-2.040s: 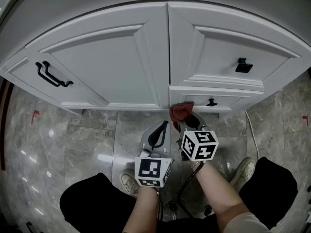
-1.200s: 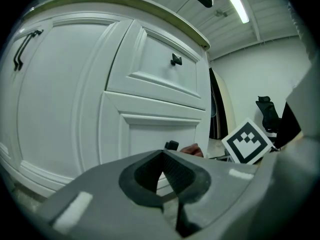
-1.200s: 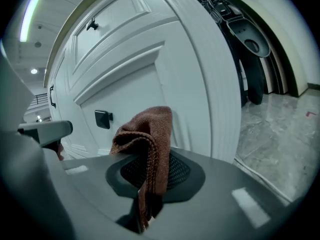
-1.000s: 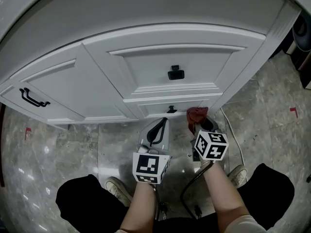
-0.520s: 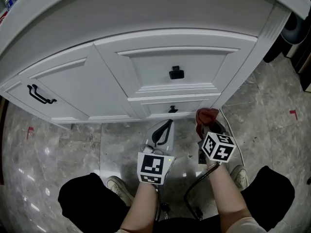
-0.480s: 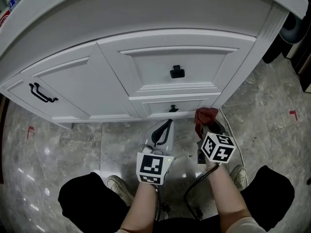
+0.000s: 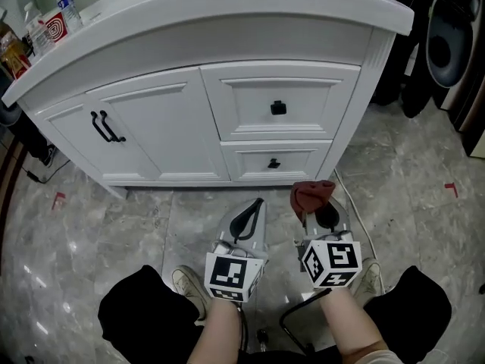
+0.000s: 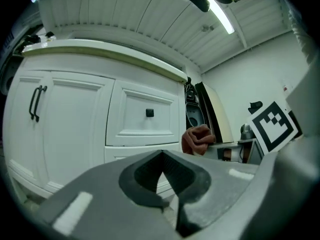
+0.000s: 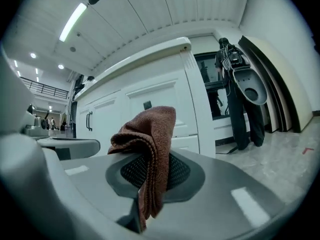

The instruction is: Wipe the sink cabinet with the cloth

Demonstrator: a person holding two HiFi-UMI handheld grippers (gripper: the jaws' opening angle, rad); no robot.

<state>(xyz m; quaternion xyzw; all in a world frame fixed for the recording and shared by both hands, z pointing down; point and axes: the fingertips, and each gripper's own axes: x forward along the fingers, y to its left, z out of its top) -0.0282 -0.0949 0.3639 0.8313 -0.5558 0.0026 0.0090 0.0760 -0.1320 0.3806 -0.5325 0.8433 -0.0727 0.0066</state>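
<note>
The reddish-brown terry cloth (image 9: 147,134) is pinched between the jaws of the right hand-held gripper (image 7: 317,212), bunched above them with a fold hanging down. It sits over the grey marble floor (image 7: 114,218), near the white panelled sink cabinet (image 7: 159,127) but clear of its drawer fronts. The left hand-held gripper (image 7: 244,220) has its jaws together on nothing. Nothing is being wiped now, and the cabinet's surface does not show how much wiping is done.

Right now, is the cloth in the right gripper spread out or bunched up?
Bunched up. The cloth hangs in crumpled folds, pinched between the shut fingers of the right gripper, and it is not touching the cabinet.
</note>
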